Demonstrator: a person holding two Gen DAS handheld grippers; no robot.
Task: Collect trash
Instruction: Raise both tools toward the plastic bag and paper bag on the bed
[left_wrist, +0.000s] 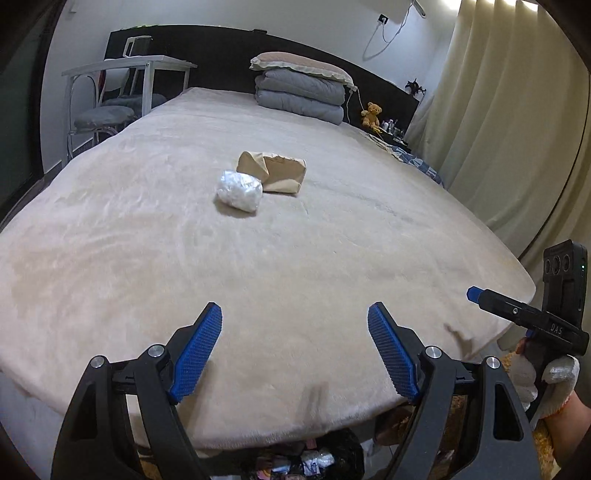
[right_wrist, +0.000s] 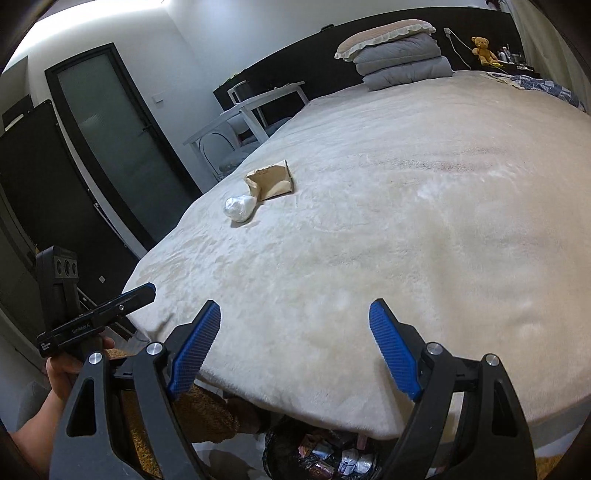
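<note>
A crumpled white plastic wad (left_wrist: 240, 190) and a torn brown paper bag (left_wrist: 275, 171) lie touching on the beige bed (left_wrist: 295, 266), near its middle. They also show in the right wrist view: the wad (right_wrist: 239, 208) and the bag (right_wrist: 271, 181). My left gripper (left_wrist: 294, 325) is open and empty over the bed's near edge, well short of them. My right gripper (right_wrist: 294, 325) is open and empty too, to the right of the left one. A bin lined with a black bag (right_wrist: 325, 454) holds wrappers on the floor below the bed edge.
Folded grey quilts and a pillow (left_wrist: 303, 85) sit at the headboard, with a teddy bear (left_wrist: 371, 113) beside them. A white table and chair (left_wrist: 122, 88) stand left of the bed. Curtains (left_wrist: 509, 129) hang on the right. A dark door (right_wrist: 122, 147) is on the left.
</note>
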